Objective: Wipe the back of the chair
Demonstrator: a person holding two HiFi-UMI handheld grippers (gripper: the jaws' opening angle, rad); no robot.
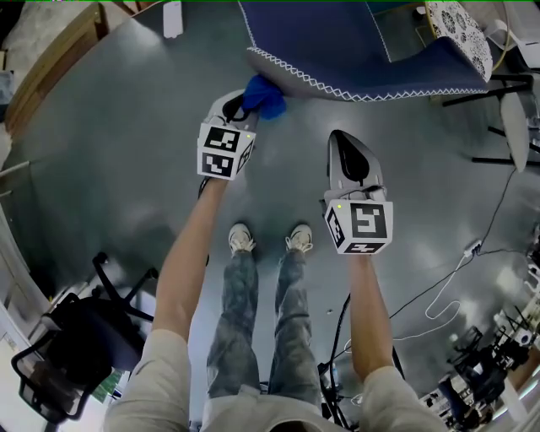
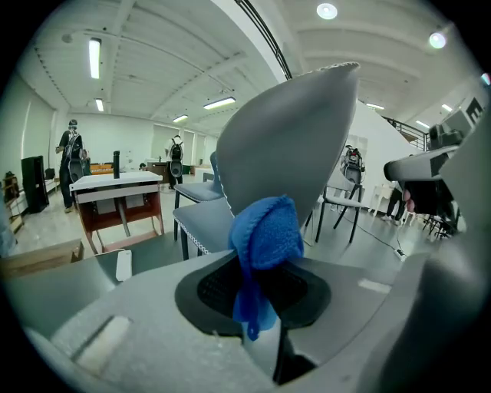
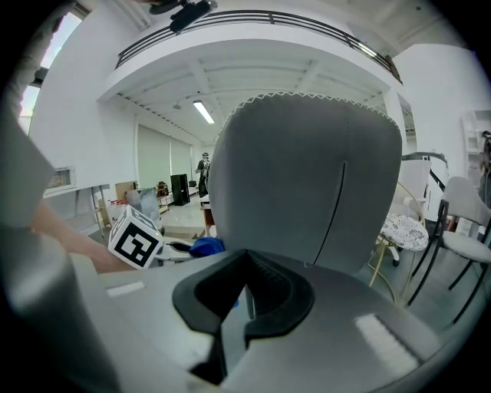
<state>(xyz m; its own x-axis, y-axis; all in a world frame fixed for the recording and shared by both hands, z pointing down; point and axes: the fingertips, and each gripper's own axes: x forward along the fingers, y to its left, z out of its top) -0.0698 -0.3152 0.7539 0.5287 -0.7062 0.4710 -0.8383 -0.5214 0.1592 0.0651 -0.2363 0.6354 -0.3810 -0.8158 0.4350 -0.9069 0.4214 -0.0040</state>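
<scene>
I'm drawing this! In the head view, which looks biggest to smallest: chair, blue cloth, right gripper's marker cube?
1. chair
2. marker cube on the right gripper, though nearer the camera, so unsure
3. blue cloth

The floor (image 1: 110,152) is smooth grey and faintly glossy. A black office chair (image 1: 74,346) stands on it at the lower left of the head view, and thin cables (image 1: 447,291) trail across it at the right. The walls (image 2: 34,127) are white. Strip lights (image 2: 93,57) and round lamps (image 2: 327,11) are lit on the white ceiling. A white-topped desk (image 2: 115,184) on reddish legs stands far back. A dark railing (image 3: 253,15) runs high along an upper level, and a stool with a speckled seat (image 3: 404,230) stands at the right.
</scene>
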